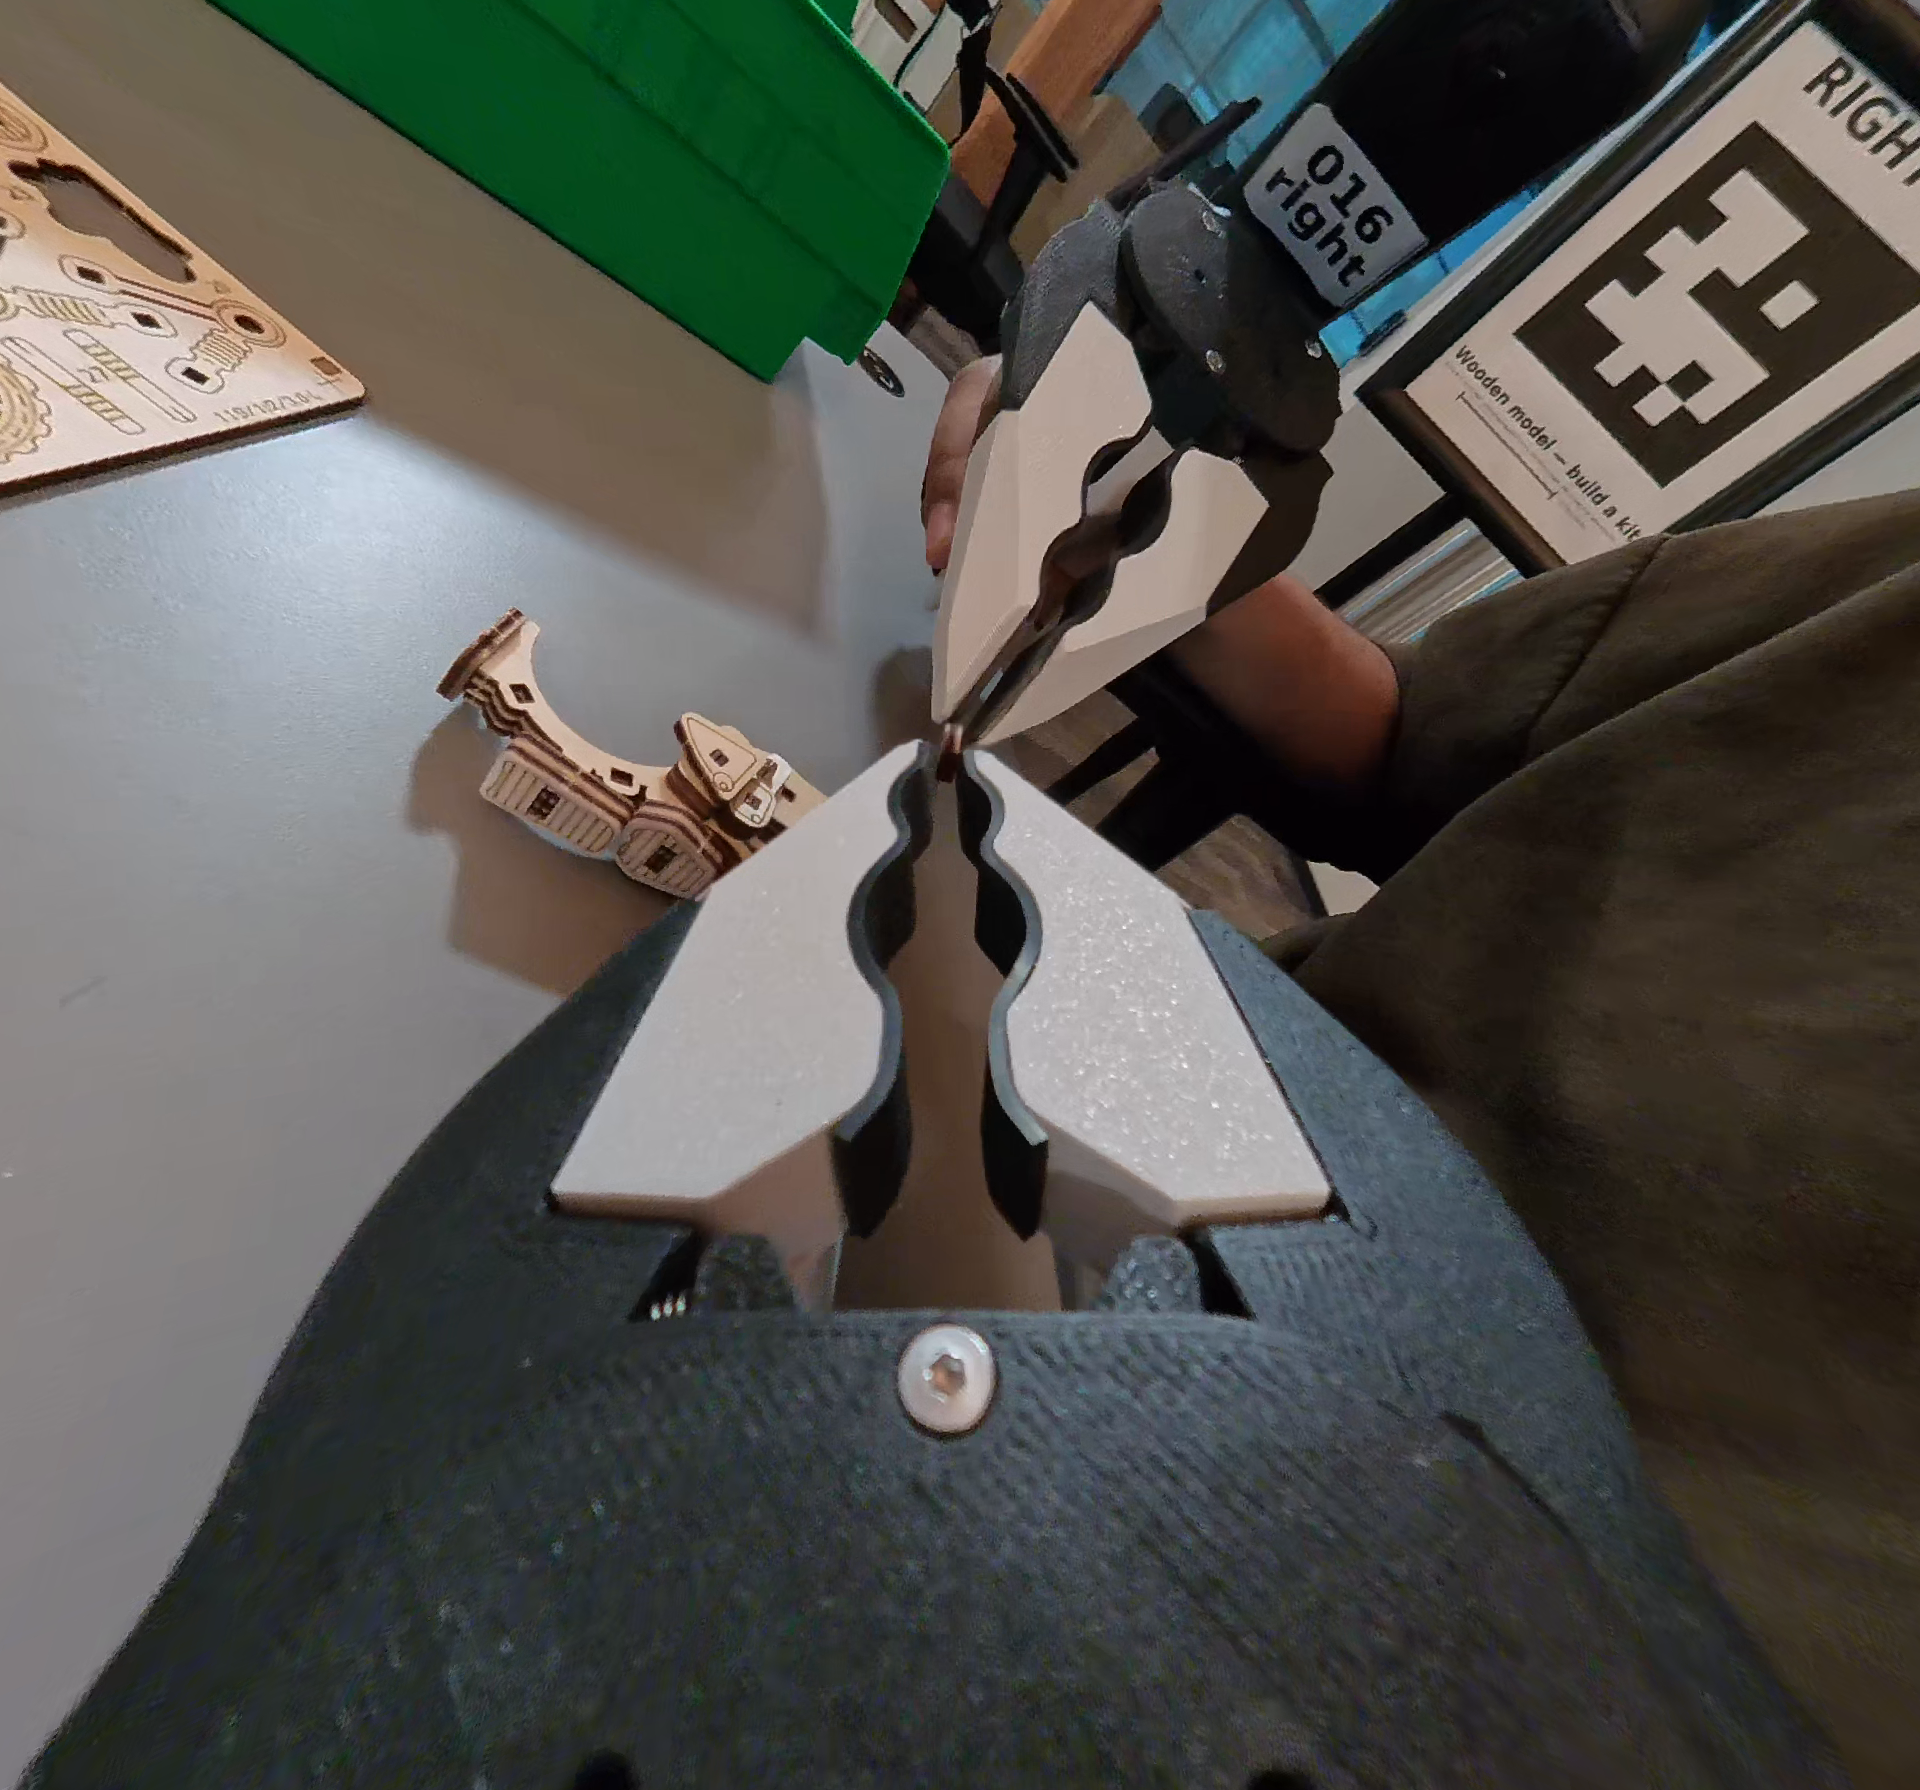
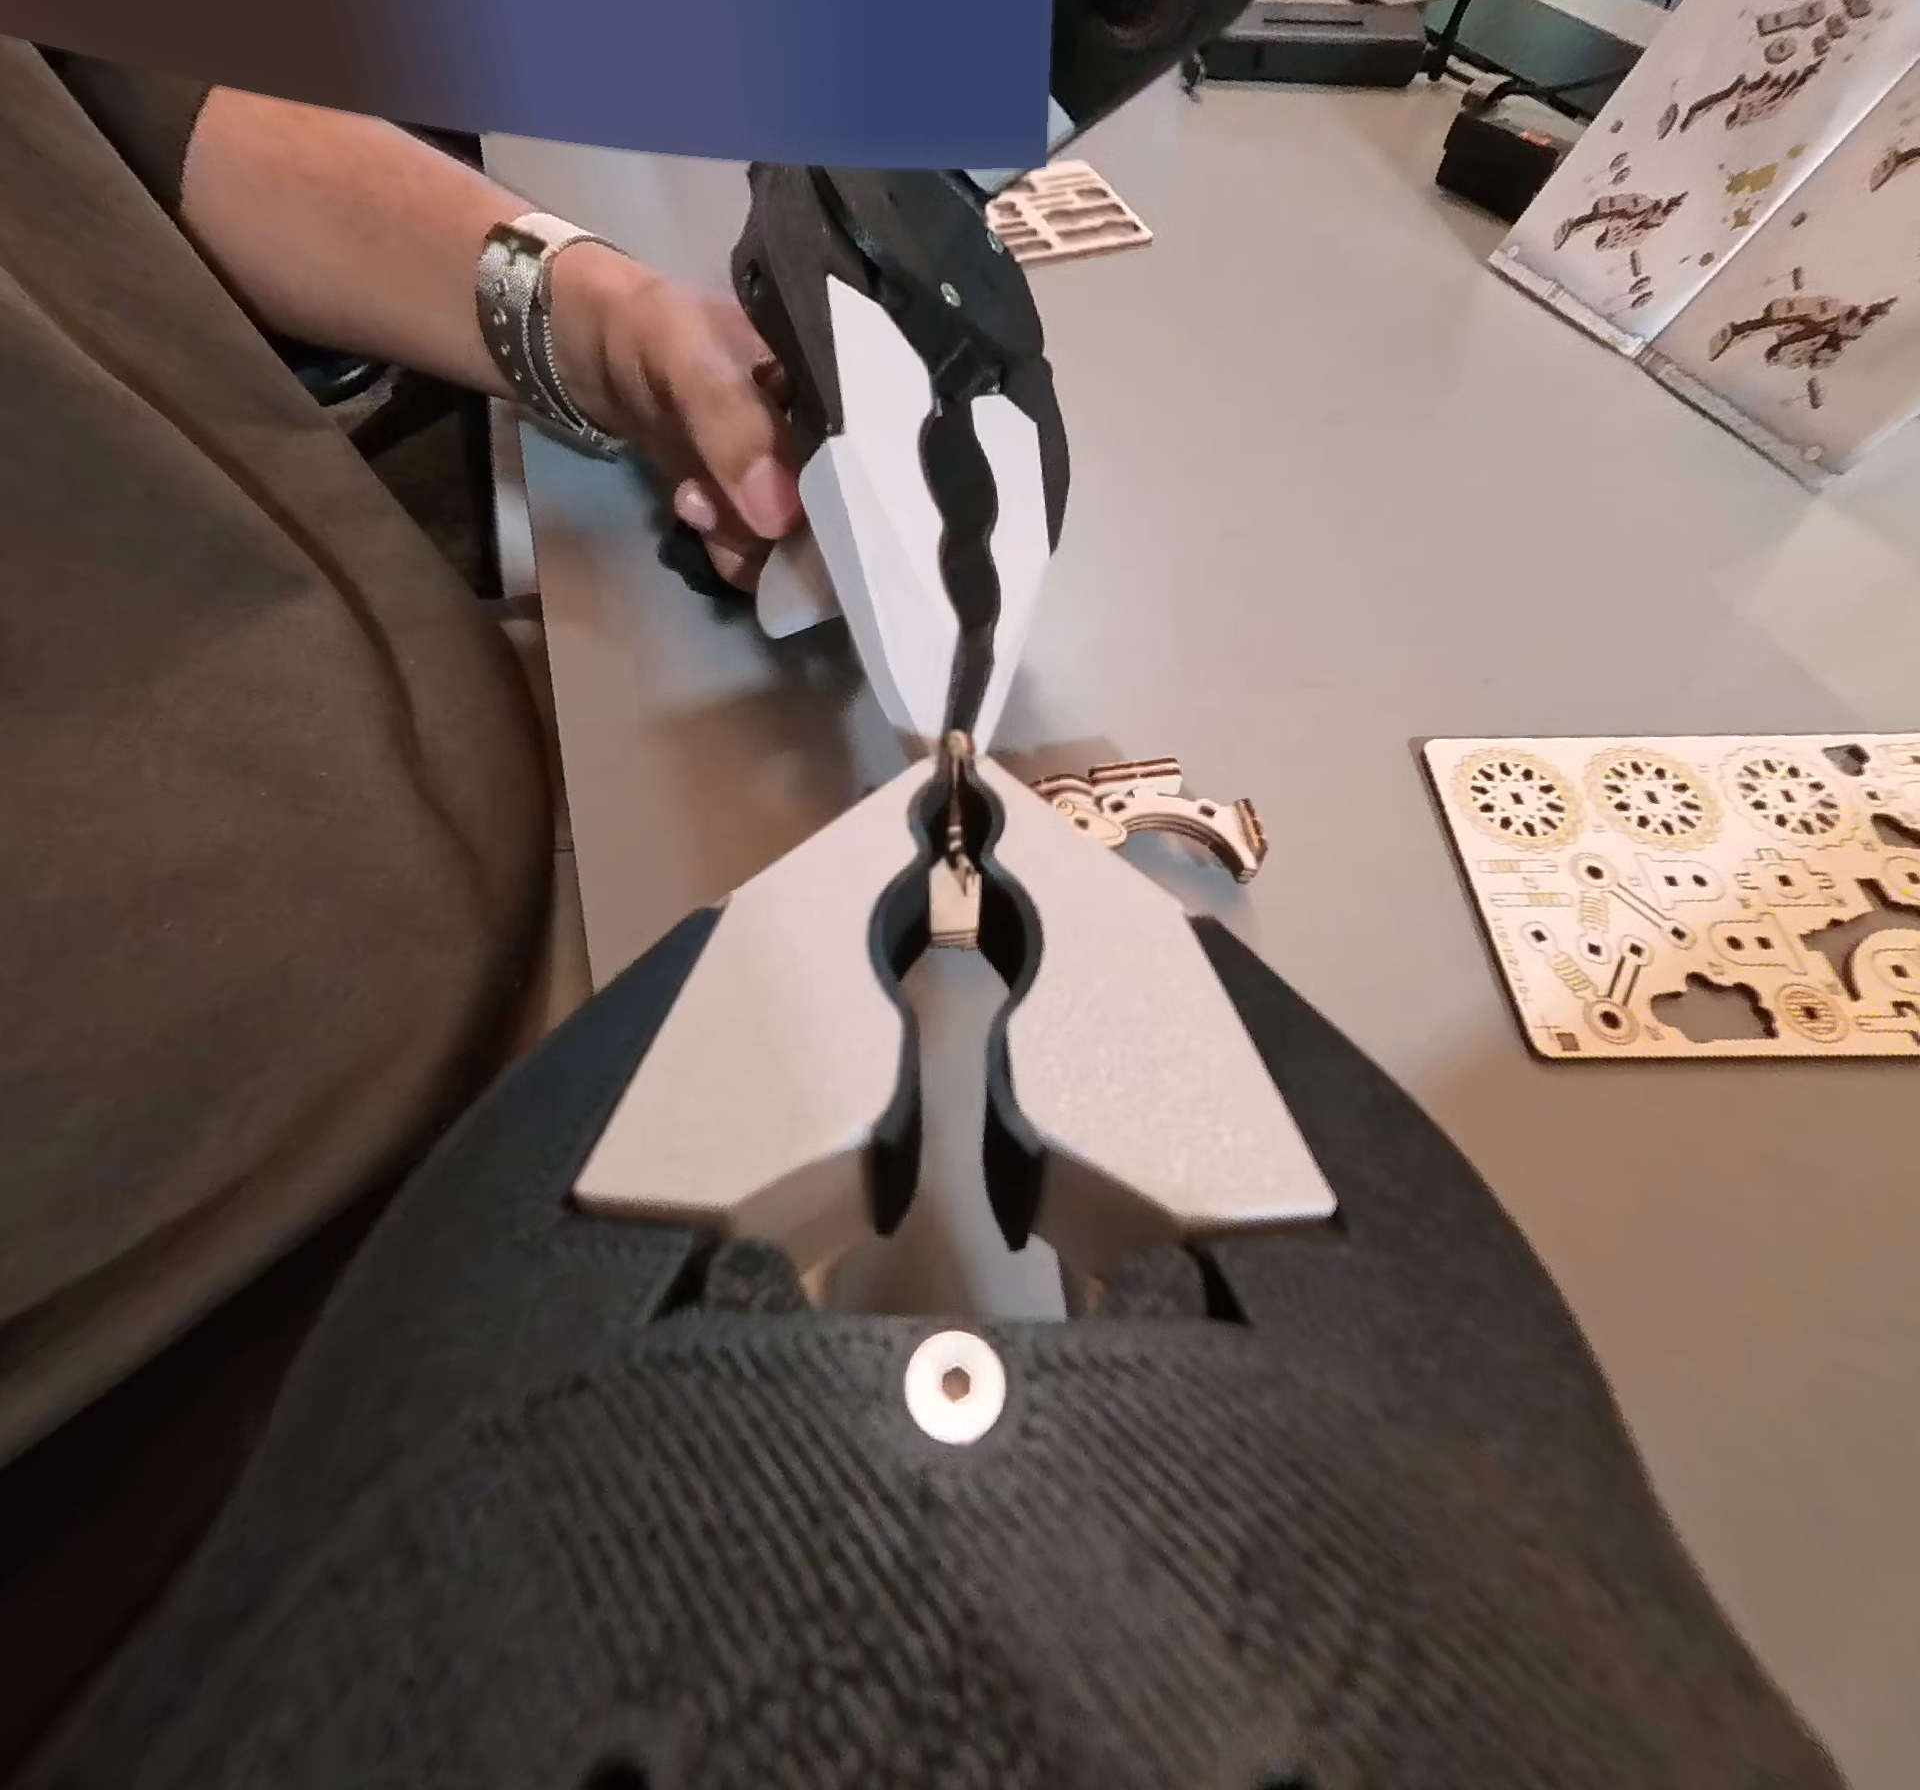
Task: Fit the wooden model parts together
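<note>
My R gripper (image 2: pixel 957 776) clamped on small wooden piece (image 2: pixel 954 893); L gripper (image 1: pixel 943 761) tips nearly together, pinching its end, tip-to-tip off desk (image 1: pixel 260 909) edge.

bin (image 1: pixel 582 78): green | table (image 1: pixel 260 805): grey | fingers (image 1: pixel 748 1023): white | sleeve (image 1: pixel 1662 909): olive-brown

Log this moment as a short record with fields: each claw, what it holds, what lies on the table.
left claw: shut on a tiny part, tip to tip with the other claw
right claw: shut on small wooden piece
half-built model: lying on grey table, untouched
wooden parts sheet: flat on table, several parts punched out
green bin: at the table's far side
</note>
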Motion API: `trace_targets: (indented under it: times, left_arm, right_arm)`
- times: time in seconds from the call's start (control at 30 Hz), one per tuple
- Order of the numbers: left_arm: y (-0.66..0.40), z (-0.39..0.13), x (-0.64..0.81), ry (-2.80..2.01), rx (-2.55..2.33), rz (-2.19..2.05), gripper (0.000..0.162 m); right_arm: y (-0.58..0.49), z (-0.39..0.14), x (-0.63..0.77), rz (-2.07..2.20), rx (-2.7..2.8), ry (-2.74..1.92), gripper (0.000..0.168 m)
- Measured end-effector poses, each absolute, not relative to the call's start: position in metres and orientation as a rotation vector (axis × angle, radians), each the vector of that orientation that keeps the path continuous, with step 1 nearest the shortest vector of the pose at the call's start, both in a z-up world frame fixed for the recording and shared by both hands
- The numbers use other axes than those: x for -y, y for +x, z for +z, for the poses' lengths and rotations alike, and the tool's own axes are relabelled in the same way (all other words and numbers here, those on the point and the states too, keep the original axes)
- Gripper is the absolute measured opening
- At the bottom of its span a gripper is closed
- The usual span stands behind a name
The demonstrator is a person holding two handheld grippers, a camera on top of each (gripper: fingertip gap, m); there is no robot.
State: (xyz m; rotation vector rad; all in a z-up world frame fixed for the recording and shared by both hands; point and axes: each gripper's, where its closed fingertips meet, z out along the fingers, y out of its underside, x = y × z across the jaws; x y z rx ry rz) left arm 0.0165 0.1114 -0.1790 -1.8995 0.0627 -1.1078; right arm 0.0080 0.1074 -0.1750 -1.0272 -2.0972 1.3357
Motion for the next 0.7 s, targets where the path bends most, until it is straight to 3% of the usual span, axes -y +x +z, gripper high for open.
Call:
trace_targets:
  times: [0.1,0.23,0.7]
  left_arm:
    - [0.017,-0.175,-0.112,-1.874,-0.021,-1.18,0.001]
    - [0.012,-0.164,-0.116,-1.741,0.193,-1.417,0.0]
    - [0.007,-0.159,-0.113,-1.682,0.251,-1.554,0.0]
  right_arm:
    - [0.001,-0.167,-0.112,1.289,2.014,-0.974,0.015]
    - [-0.002,-0.152,-0.115,1.114,1.929,-0.791,0.022]
    - [0.001,-0.161,-0.109,0.977,1.99,-0.674,0.009]
